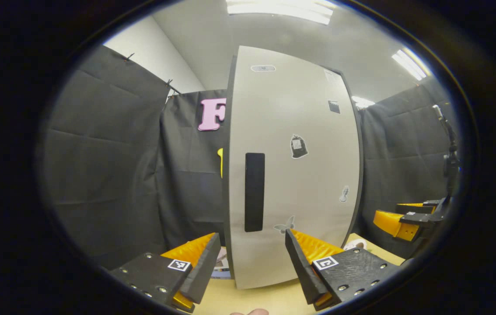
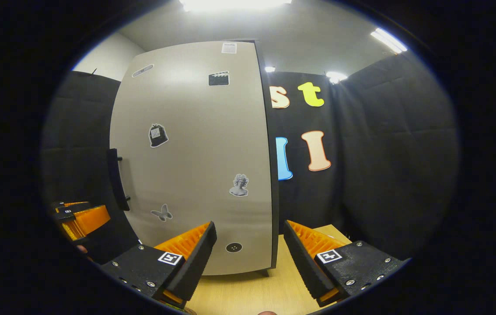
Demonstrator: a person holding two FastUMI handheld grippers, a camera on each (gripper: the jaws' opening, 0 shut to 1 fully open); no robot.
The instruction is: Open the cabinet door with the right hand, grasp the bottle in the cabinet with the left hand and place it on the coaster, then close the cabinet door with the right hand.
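Observation:
A tall grey cabinet stands on the wooden table with its door (image 1: 291,166) closed, so its inside is hidden. The door carries small stickers and a black vertical handle (image 1: 254,191) near its left edge. In the left gripper view my left gripper (image 1: 252,267) is open and empty, close in front of the handle, while the right gripper (image 1: 401,218) is farther off at the right. In the right gripper view my right gripper (image 2: 250,258) is open and empty before the door (image 2: 195,153), near its right edge. The handle (image 2: 117,179) sticks out at the left, and the left gripper (image 2: 82,218) is beside it.
Light wooden tabletop (image 1: 270,297) runs under both grippers and the cabinet. A small pale object (image 1: 355,245) lies on the table right of the cabinet, and a flat printed item (image 1: 221,264) lies at its left foot. Black cloth walls close in all round.

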